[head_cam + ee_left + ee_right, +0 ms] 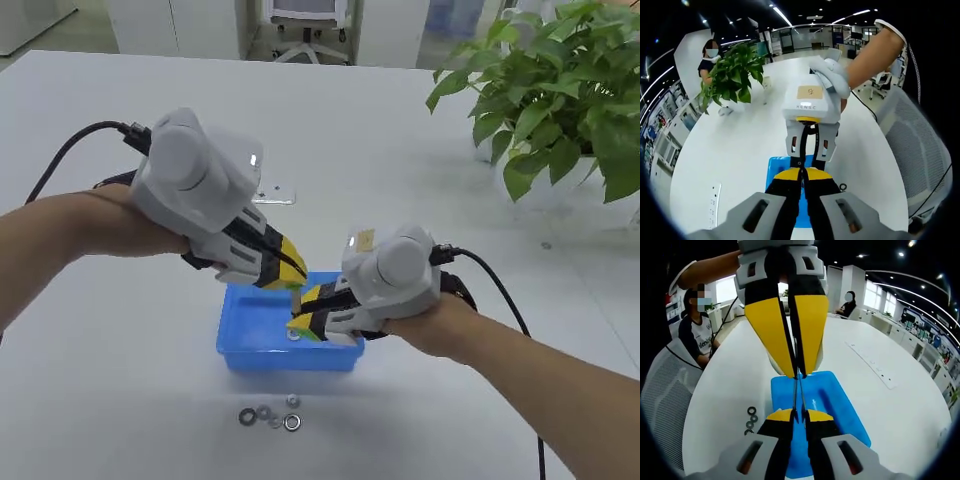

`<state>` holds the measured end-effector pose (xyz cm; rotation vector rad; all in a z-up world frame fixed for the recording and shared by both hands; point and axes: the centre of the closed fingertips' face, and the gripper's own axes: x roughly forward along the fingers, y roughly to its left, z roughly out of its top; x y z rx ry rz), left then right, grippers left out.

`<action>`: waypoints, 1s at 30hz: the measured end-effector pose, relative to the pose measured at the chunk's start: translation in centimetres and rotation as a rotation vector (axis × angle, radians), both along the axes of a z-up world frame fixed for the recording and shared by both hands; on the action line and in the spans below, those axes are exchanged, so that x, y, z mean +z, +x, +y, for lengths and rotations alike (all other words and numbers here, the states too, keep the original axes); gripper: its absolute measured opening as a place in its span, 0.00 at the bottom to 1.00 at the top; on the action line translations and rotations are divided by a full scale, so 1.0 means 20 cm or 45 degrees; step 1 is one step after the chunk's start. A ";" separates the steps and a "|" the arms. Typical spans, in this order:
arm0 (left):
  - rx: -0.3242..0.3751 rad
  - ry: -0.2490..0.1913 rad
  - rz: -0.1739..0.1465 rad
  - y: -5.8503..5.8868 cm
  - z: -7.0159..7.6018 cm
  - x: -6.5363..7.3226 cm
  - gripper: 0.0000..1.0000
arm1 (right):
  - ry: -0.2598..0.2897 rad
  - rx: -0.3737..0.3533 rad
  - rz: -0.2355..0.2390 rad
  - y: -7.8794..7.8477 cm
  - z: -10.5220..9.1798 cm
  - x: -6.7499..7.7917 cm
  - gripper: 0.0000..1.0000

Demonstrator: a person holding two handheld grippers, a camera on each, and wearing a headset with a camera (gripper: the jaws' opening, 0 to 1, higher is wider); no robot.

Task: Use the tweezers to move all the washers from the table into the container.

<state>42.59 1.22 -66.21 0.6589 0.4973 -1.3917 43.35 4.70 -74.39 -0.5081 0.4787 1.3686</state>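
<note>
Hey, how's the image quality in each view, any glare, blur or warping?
Head view: soft even light, faint shadow under the container, washers small but clear. Left gripper view: fisheye curves the table; ceiling lights glare. Right gripper view: left gripper looms oversized up close, tweezers crisp.

White rounded left gripper (296, 284) and right gripper (298, 325), yellow-and-black jaws, black cables (90, 129), tan sticker (362, 240) on the right one.

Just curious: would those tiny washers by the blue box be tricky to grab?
Probably: the washers lie flat on the smooth table, so tweezers may slip. They look thin and metallic, likely light, sliding rather than rolling.
</note>
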 end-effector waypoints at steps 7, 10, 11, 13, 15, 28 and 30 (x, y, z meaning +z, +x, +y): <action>0.001 -0.015 -0.016 -0.05 0.00 0.06 0.06 | -0.001 -0.001 -0.050 -0.04 -0.01 0.06 0.10; -0.006 -0.010 -0.026 -0.08 0.00 0.07 0.06 | -0.002 0.003 -0.063 -0.06 -0.01 0.08 0.10; -0.008 -0.009 -0.028 -0.08 0.00 0.08 0.06 | -0.002 0.003 -0.065 -0.07 -0.01 0.08 0.10; -0.007 -0.010 -0.028 -0.10 0.00 0.08 0.06 | 0.002 0.003 -0.070 -0.09 -0.01 0.08 0.10; -0.009 -0.006 -0.027 -0.12 0.00 0.08 0.06 | 0.006 0.002 -0.074 -0.10 0.00 0.09 0.10; -0.025 0.024 -0.006 -0.24 0.02 0.02 0.06 | 0.016 0.000 -0.051 -0.23 0.02 0.03 0.10; -0.025 0.025 -0.003 -0.26 0.02 0.01 0.06 | 0.013 0.000 -0.046 -0.25 0.01 0.01 0.10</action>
